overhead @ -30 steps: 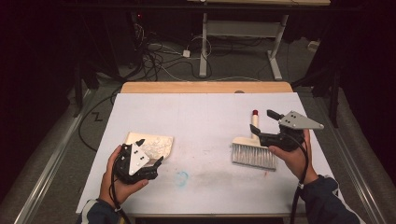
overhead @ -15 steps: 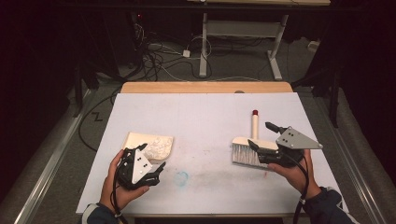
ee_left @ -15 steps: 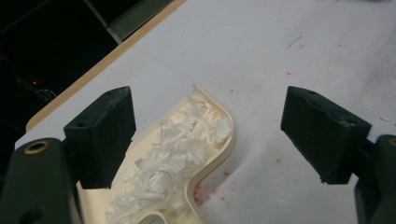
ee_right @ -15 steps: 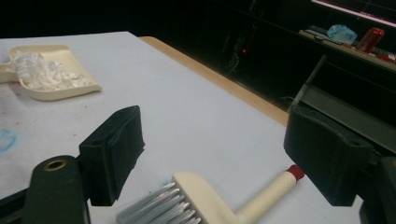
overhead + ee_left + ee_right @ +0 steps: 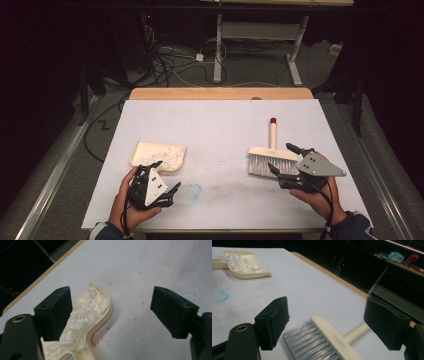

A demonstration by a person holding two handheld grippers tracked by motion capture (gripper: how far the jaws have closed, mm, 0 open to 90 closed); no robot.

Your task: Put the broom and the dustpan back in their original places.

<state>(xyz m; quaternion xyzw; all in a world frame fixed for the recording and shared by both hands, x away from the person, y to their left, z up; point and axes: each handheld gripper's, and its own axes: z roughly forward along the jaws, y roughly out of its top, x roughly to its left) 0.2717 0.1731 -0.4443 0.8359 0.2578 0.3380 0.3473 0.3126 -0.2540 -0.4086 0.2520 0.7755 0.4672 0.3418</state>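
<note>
A cream dustpan [image 5: 158,155] full of white scraps [image 5: 85,312] lies near the left edge of the white table [image 5: 220,125], well apart from a hand brush [image 5: 270,158] that lies flat toward the right edge, its red-tipped handle pointing to the far edge. The left gripper [image 5: 165,176] sits just beside the dustpan at the near edge, its jaws spread wide and empty; the pan's rim lies close by one jaw. The right gripper [image 5: 283,160] rests near the brush's grey bristles [image 5: 312,342], jaws wide apart and gripping nothing, though the bristles look blurred there. A faint blue ring mark [image 5: 194,189] lies between the grippers.
</note>
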